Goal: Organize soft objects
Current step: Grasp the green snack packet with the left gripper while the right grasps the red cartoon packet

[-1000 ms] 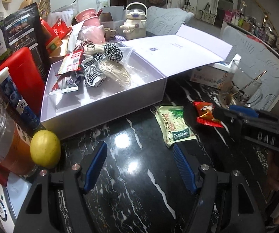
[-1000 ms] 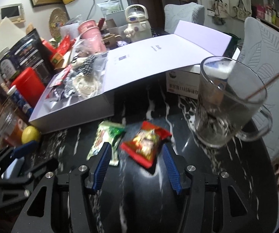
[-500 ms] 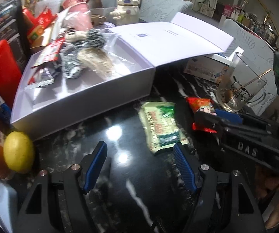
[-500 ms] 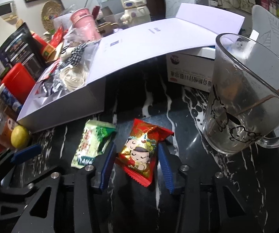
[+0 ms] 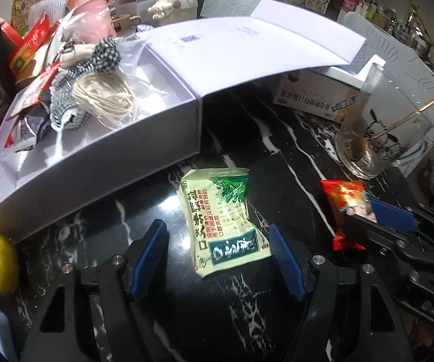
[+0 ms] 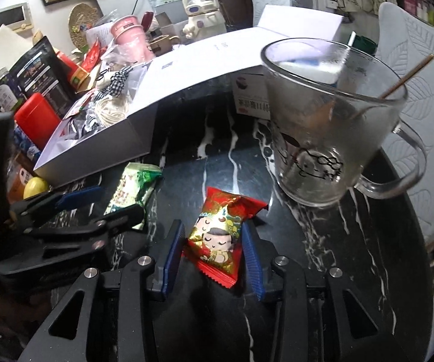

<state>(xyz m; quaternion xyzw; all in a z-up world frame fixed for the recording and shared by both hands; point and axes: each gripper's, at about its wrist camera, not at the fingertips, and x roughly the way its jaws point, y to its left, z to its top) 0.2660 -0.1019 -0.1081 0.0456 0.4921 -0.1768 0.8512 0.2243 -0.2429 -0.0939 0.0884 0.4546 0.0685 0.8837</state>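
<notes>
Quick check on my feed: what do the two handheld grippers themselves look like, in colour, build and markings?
Both match. The left gripper has a matte black angular frame with cut-out openings, silver round screw heads, and two fingers faced with ribbed blue pads. The right gripper has the same black frame, silver screws and blue pads; seen from the left wrist view, its side carries embossed lettering, too blurred to read surely. No cables or sleeves show.

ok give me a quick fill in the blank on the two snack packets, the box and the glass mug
1. The right tool has its fingers on either side of the ____ snack packet.
2. The green snack packet lies on the black marble table between the open fingers of the ____ tool.
3. The white box stands with its lid ____.
4. A thin stick leans inside the glass ____.

Missing words: red; left; open; mug
</notes>
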